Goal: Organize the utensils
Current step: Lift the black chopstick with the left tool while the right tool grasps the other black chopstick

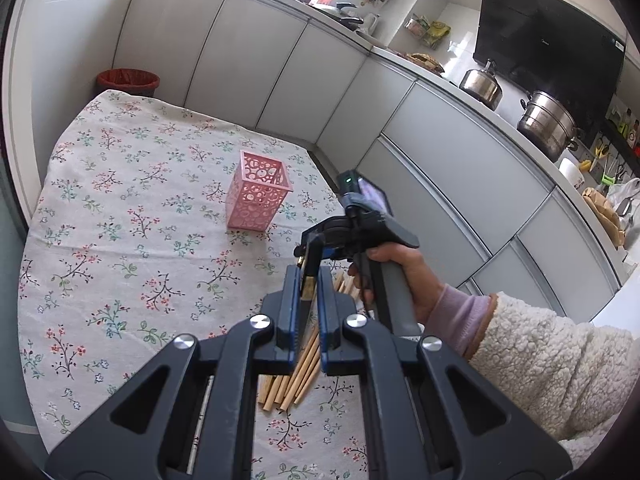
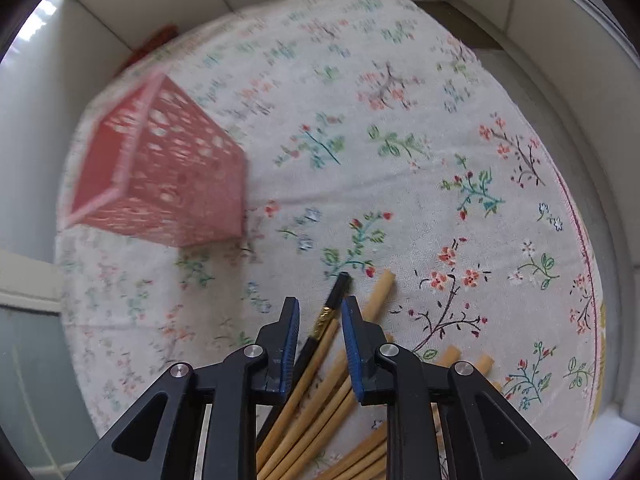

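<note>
In the left wrist view, the left gripper [image 1: 309, 280] fills the lower centre of the frame, its blue-padded jaws drawn nearly together on a black chopstick with a gold band [image 1: 307, 292] that stands between the pads. Beneath it, a loose pile of light bamboo chopsticks [image 1: 296, 380] lies on the floral tablecloth [image 1: 120, 208]. A pink perforated plastic utensil holder [image 1: 258, 196] stands upright on the cloth at centre frame, well apart from the pile. At centre right, a hand in a fluffy white sleeve [image 1: 404, 276] holds the right gripper [image 1: 306, 254], pointed steeply down over the pile. In the right wrist view, the right gripper's [image 2: 319, 322] jaws stand partly open astride the black chopstick [image 2: 336, 292], pads clear of it; the holder [image 2: 160, 168] appears blurred at upper left.
</note>
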Demonstrator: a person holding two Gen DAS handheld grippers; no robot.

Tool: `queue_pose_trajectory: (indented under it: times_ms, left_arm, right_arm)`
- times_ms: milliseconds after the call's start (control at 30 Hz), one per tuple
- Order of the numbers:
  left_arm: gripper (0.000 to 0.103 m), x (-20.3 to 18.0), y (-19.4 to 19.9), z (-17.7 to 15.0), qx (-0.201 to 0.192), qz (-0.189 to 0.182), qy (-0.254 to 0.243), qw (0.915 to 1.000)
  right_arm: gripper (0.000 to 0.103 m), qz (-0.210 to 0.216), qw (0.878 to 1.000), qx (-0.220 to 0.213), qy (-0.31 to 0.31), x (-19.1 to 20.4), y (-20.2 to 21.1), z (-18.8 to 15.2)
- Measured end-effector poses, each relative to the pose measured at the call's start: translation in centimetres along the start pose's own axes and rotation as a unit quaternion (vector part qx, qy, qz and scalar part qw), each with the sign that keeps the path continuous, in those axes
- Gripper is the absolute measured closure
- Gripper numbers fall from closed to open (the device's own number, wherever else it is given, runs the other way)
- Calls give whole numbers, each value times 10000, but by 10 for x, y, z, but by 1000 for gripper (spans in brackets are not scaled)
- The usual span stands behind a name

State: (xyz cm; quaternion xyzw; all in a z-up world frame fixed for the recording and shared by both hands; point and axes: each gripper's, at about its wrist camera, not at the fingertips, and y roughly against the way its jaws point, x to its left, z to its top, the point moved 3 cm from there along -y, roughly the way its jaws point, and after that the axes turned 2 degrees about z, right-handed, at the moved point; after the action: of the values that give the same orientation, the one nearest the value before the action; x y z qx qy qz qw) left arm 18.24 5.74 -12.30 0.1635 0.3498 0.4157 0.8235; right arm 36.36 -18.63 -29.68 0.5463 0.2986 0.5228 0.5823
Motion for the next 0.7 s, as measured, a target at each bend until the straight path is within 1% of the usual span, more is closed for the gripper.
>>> queue_pose_trajectory:
  times_ms: [33,133,167,200,233,267,300,333,400,433,500,600,700]
  left_arm:
    - [95,0,1,0,-8,-1,-12,10000]
    - [95,-2,2,0,-27,12,-55,10000]
    - [95,-2,2,0,-33,22,-63,10000]
    - [95,-2,2,1,-42,31,-59,10000]
    - [95,-1,2,1,-58,46,-33,10000]
    - [95,-1,2,1,-66,50,-22,10000]
    - [95,-1,3,1,-75,60,-6,10000]
    - [95,-1,3,2,-96,84,15,9999]
    - [95,-4,4,3,-135,108,1,9999]
    - [95,-8,6,4,-183,155,-46,9997]
    - [95,-14,9,5,-260,263,-115,9992]
    - [95,-26,13,9,-339,443,-184,9983]
    - [95,-35,13,12,-337,542,-113,9979]
  right_arm:
    - [80,-37,9999,-103,2,2,-1,2]
    - [82,-254,9996,-158,23,13,-6,5]
    - [91,-386,9991,-197,31,14,-6,4]
    - [91,-421,9988,-235,15,15,-6,3]
    - [92,-411,9988,-258,-35,25,-11,4]
    - [92,-277,9991,-283,-139,25,-10,2]
    - [93,-42,9990,-359,-249,25,-7,0]
    - [93,70,9985,-460,-294,25,-2,-2]
    - [94,295,9960,-805,-258,26,20,-9]
    - [94,417,9947,-907,-228,23,31,-13]
    - [94,706,9894,-1269,-54,26,61,-28]
    - [94,1009,9798,-1717,161,24,105,-54]
    - [95,1198,9703,-2080,306,7,142,-75]
